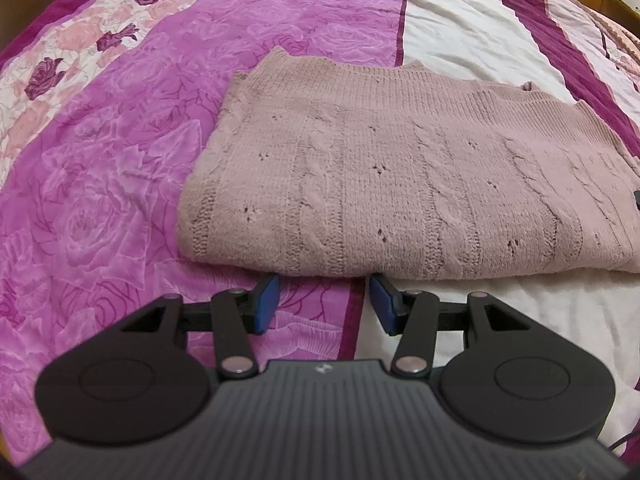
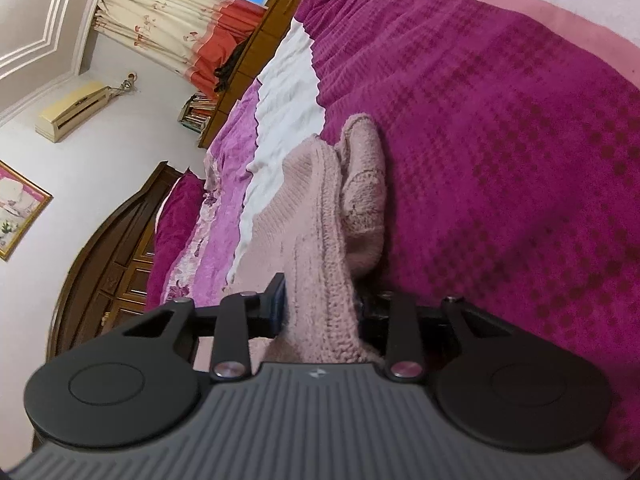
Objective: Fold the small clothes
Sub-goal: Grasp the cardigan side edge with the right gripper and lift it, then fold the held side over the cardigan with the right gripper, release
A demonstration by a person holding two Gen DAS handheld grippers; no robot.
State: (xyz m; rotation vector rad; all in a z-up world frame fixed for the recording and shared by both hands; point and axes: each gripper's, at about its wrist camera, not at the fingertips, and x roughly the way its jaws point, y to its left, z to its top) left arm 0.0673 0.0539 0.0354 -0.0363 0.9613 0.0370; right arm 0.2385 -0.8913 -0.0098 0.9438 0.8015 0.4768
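1. The left claw (image 1: 324, 300) has its two blue-padded fingers (image 1: 267, 302) spread apart with nothing between them; only the bedspread (image 1: 100, 200) shows in the gap.
2. Just ahead of that claw's fingertips lies the pink knitted sweater (image 1: 400, 168), folded into a flat, wide rectangle. Its near folded edge sits right beyond the tips, though whether they touch it I cannot tell.
3. The sweater rests on the bedspread, its left part over the purple rose-patterned area and its right part over the white band (image 1: 460, 28).
4. The right claw (image 2: 320, 308) is clamped on the sweater (image 2: 316, 240): a thick fold of pink knit fills the space between its fingers, hiding most of the right-hand one.
5. Ahead of the right claw the gripped knit runs away as a raised ridge, with a bunched end (image 2: 364, 184) lying against the dark magenta blanket (image 2: 500, 160) to the claw's right.
6. To the right claw's left are a wooden headboard (image 2: 120, 248), a wall-mounted air conditioner (image 2: 72, 110) and curtains (image 2: 168, 16).
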